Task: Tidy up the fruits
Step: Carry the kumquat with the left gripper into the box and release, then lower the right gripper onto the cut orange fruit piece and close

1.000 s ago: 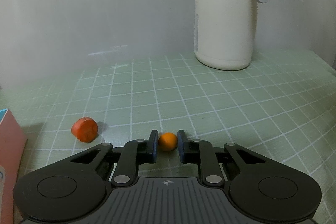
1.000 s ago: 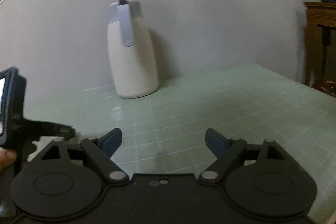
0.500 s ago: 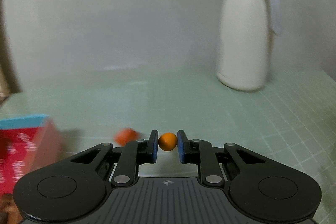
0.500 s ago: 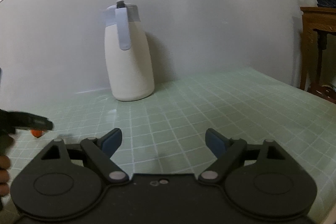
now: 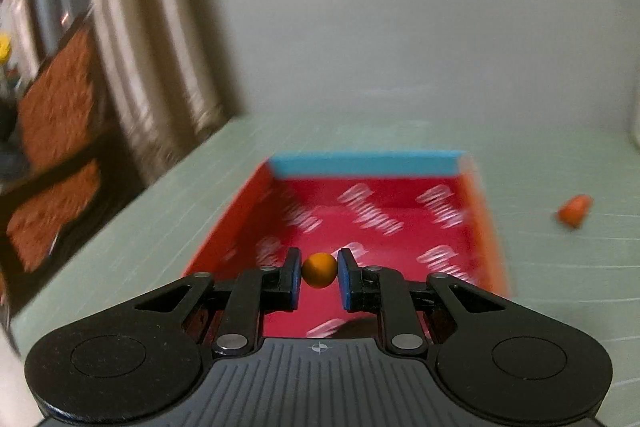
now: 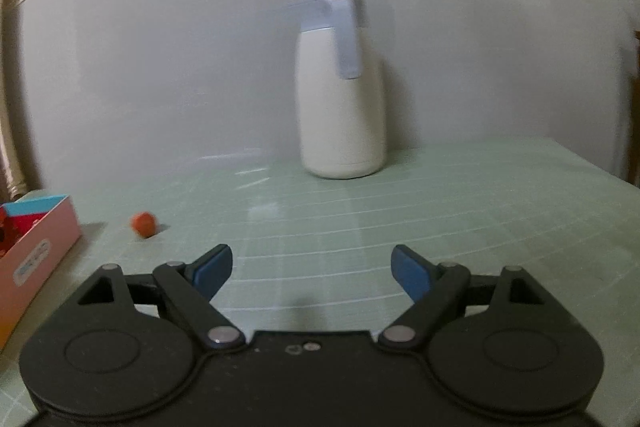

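Note:
My left gripper [image 5: 319, 277] is shut on a small orange fruit [image 5: 319, 270] and holds it over the near end of an open red box [image 5: 372, 215] with a blue far wall. A red-orange fruit piece [image 5: 574, 211] lies on the green tablecloth to the right of the box. It also shows in the right wrist view [image 6: 143, 223], just right of the box's pink outer wall [image 6: 38, 247]. My right gripper [image 6: 311, 269] is open and empty above the tablecloth.
A tall white thermos jug [image 6: 340, 95] with a pale blue lid and handle stands at the back by the wall. A curtain [image 5: 152, 27] and brown furniture [image 5: 52, 131] lie beyond the table's left edge. The green checked tablecloth [image 6: 460, 227] stretches to the right.
My left gripper has lifted the small orange fruit off the cloth and swung left, now over the red box. My right gripper has turned left, bringing the box and fruit piece into view.

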Demonstrator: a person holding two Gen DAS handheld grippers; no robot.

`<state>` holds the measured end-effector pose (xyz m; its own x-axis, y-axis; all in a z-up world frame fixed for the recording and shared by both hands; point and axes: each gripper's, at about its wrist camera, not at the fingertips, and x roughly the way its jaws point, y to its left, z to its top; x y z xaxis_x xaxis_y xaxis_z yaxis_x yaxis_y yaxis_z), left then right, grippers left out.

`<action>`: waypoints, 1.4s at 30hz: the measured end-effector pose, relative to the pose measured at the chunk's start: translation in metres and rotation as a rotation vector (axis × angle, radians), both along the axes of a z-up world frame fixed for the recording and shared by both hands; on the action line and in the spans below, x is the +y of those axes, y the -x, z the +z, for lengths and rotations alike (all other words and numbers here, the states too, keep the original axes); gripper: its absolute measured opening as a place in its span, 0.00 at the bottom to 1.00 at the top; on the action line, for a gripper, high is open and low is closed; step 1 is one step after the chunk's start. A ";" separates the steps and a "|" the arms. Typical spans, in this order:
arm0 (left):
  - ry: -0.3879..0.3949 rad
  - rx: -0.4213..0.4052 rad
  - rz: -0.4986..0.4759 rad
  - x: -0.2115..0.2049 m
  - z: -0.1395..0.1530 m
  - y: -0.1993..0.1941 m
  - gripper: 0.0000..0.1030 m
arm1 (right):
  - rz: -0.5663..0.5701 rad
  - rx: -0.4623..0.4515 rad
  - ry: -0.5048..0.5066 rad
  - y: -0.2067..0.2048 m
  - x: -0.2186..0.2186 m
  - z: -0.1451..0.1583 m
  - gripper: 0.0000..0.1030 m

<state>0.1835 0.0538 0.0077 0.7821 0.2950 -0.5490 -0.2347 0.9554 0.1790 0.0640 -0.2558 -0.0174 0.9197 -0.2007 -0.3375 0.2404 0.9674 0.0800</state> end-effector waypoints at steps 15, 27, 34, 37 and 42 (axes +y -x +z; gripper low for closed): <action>0.143 0.063 0.063 0.030 -0.012 0.003 0.39 | 0.123 0.003 0.028 -0.023 0.050 0.001 0.84; 0.128 -0.108 0.030 0.041 0.008 0.054 0.66 | 0.220 0.037 0.039 -0.049 0.075 0.005 0.84; 0.066 -0.235 0.089 0.053 0.010 0.076 0.84 | 0.256 0.102 -0.017 -0.097 0.081 0.009 0.78; 0.069 -0.240 0.126 0.065 0.009 0.077 0.86 | 0.277 0.141 -0.036 -0.120 0.087 0.007 0.73; 0.088 -0.246 0.180 0.086 0.008 0.081 0.87 | 0.280 0.199 -0.064 -0.155 0.097 0.001 0.73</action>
